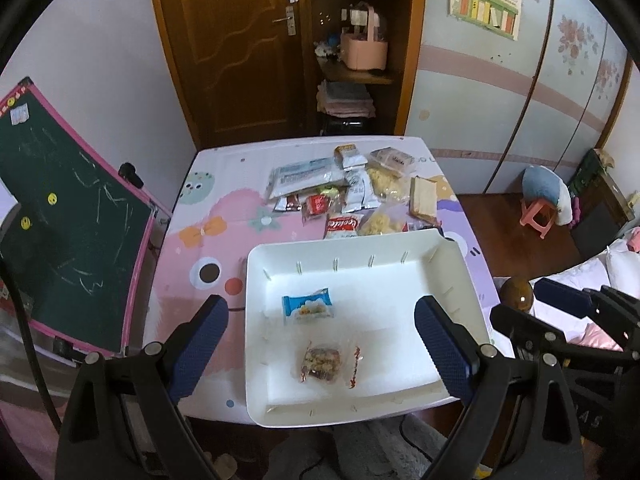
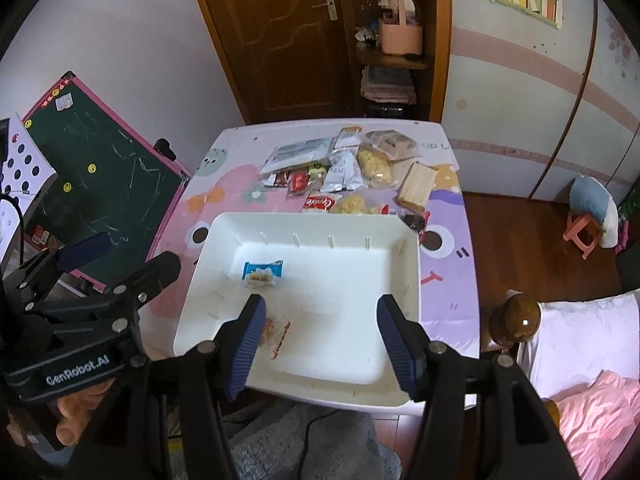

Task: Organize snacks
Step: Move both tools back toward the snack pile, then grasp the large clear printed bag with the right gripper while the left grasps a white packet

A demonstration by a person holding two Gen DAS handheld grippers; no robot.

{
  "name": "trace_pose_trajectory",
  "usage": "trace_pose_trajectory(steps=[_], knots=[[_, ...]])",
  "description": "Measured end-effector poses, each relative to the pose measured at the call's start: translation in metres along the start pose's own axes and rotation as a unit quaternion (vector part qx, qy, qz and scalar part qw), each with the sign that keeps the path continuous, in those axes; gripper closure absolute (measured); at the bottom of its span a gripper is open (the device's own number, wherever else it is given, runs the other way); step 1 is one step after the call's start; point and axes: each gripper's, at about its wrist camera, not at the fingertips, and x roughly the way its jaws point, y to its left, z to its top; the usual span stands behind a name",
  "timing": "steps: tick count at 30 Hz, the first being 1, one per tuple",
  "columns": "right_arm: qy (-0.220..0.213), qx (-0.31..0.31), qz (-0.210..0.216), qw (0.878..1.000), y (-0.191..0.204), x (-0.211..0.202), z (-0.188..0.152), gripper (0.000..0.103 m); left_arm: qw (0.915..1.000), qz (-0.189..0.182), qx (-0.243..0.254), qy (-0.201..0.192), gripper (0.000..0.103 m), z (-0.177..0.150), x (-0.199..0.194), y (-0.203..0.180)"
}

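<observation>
A white tray [image 1: 360,245] [image 2: 312,219] sits on the near part of the cartoon-print table [image 1: 208,236]. Inside it lie a blue snack packet [image 1: 308,306] [image 2: 262,272] and a clear-wrapped nut bar [image 1: 320,362] with red-edged wrapper ends [image 2: 282,340]. A pile of loose snacks [image 1: 352,188] [image 2: 344,172] covers the far part of the table. My left gripper [image 1: 320,308] hovers above the tray, open and holding nothing. My right gripper [image 2: 322,304] hangs over the tray's near half, open too, with nothing between its pads. Its left finger [image 2: 246,340] hides part of the nut bar.
A green chalkboard with a pink frame [image 1: 68,216] [image 2: 104,172] leans left of the table. A brown door [image 1: 240,48] and a shelf stand behind. On the right are a pink stool [image 2: 582,234], a wooden bedpost [image 2: 520,320] and pink bedding [image 2: 592,412].
</observation>
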Motion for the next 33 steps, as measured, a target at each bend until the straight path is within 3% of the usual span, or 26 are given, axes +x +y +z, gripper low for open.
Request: trace_pose_trajectory(steps=[16,26,33], knots=[[-0.012,0.026,-0.002,1.000,-0.026,0.007,0.045,0.045,0.9997,0.001,0.016,0.019,0.009,0.042,0.030,-0.002],[-0.007,0.039,-0.019,0.999,-0.048,0.039,0.104,0.045,0.9979,0.004,0.050,0.040,0.009,0.104,0.084,0.024],[0.001,0.037,-0.042,0.998,-0.067,0.078,0.156,0.045,0.9935,0.008,0.092,0.067,0.009,0.156,0.152,0.046]])
